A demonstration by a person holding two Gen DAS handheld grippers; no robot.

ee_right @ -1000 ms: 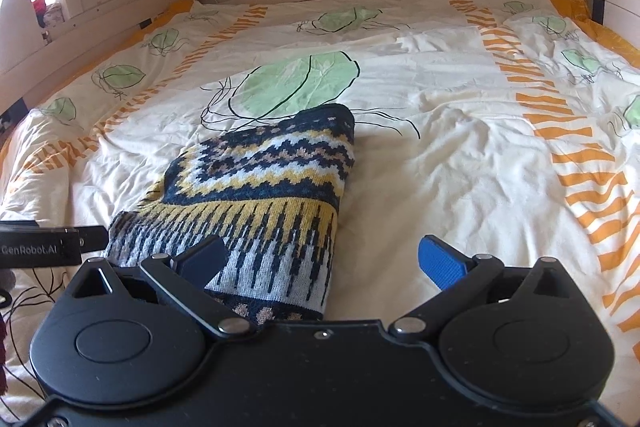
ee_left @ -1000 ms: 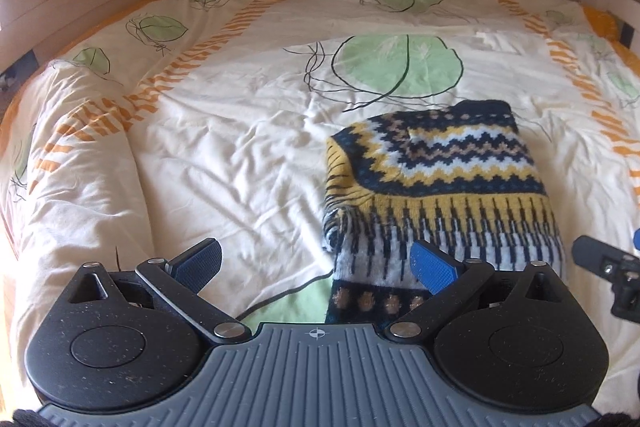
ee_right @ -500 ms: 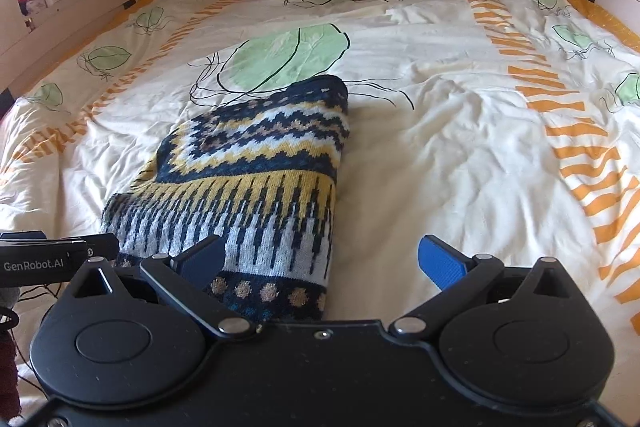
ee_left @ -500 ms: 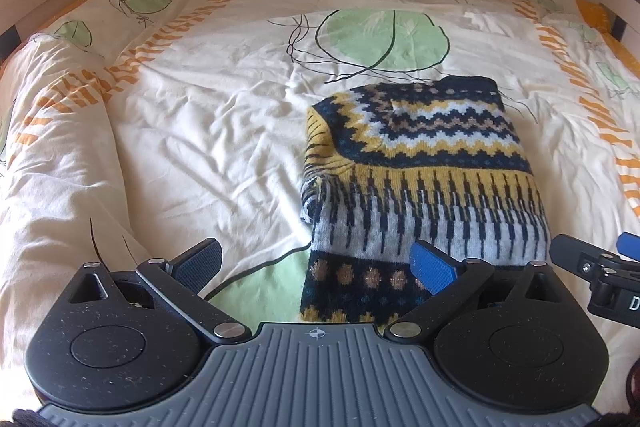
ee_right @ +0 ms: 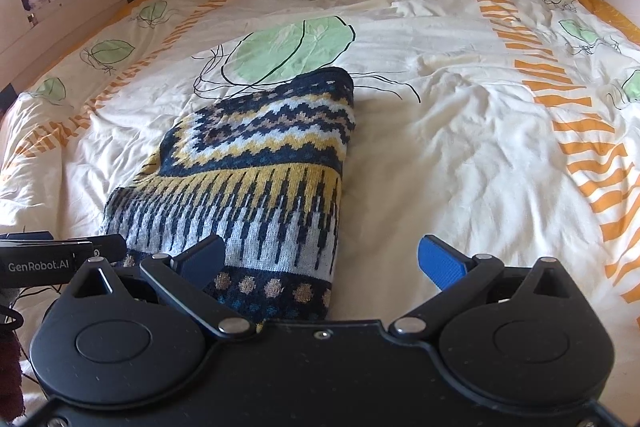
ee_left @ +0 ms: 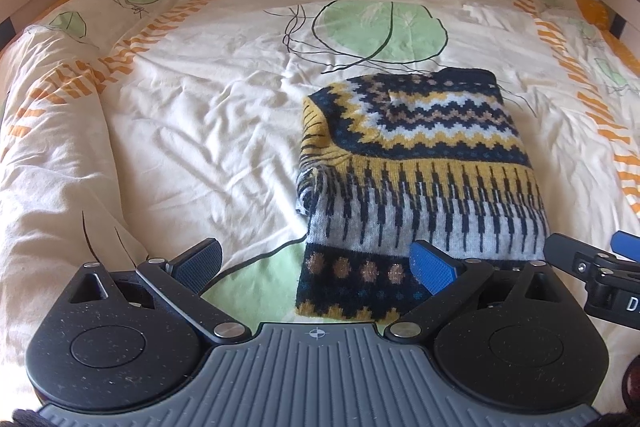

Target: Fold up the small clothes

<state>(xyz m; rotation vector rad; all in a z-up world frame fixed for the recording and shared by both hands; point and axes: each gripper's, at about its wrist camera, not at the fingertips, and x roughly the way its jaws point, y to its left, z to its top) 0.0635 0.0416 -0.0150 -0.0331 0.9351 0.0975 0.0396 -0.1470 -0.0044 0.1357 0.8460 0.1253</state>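
Both my left tool (ee_left: 316,265) and right tool (ee_right: 322,261) gape wide, empty. The folded sweater (ee_left: 416,179) at one o'clock could slump if I snag its loose left edge.

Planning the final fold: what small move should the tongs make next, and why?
Probably lower both tongs onto the sweater's near hem. The left tongs and right tongs hang open and empty over that edge, and the sweater lies long on the duvet, seemingly needing one more fold.

Black left tongs (ee_left: 316,263), right tongs (ee_right: 320,263): blue pads (GenRobot.AI lettering).
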